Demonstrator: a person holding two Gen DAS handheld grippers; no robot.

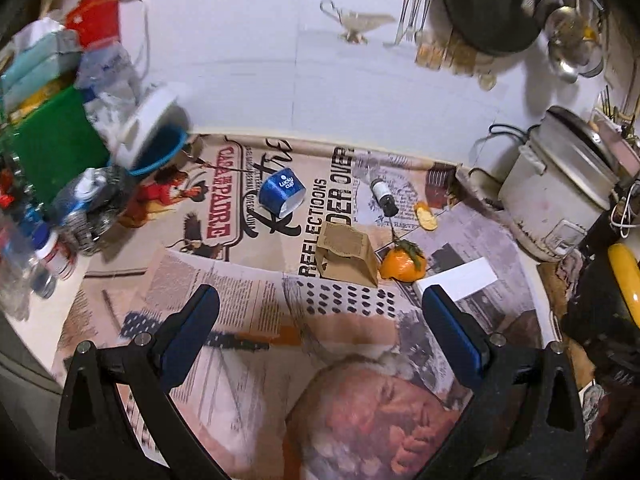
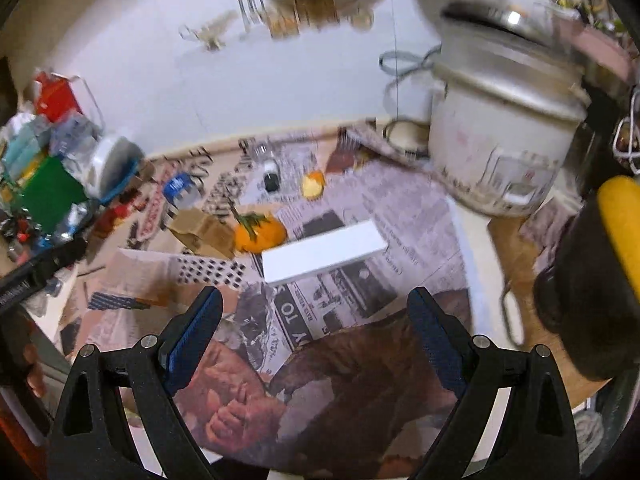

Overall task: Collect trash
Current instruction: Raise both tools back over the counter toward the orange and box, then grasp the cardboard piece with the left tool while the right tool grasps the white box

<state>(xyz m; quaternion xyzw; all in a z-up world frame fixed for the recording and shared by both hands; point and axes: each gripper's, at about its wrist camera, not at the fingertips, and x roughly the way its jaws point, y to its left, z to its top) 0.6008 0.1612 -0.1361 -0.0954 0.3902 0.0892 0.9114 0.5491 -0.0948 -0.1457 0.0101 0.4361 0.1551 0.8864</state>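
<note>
Trash scattered on a newspaper-covered table, with two empty grippers hovering above it.

Six loose pieces lie at the middle of the left wrist view: one blue paper cup (image 1: 282, 192) on its side, one small brown carton (image 1: 347, 254) toward four o'clock of the cup, one orange peel with a leafy stem (image 1: 402, 264) touching the carton's three o'clock side, one white slip (image 1: 460, 278) just beside the peel at four o'clock, one small dark bottle (image 1: 384, 197) at twelve o'clock of the peel, and one yellow peel scrap (image 1: 426, 216) beside the bottle. At nine o'clock, one blue-rimmed tub (image 1: 160, 160) sits amid heaped packaging; its contents cannot be told. At three o'clock stands one rice cooker (image 1: 560, 188), lid on. The left gripper (image 1: 320, 306) and right gripper (image 2: 316, 306) are both spread wide, holding nothing.
</note>
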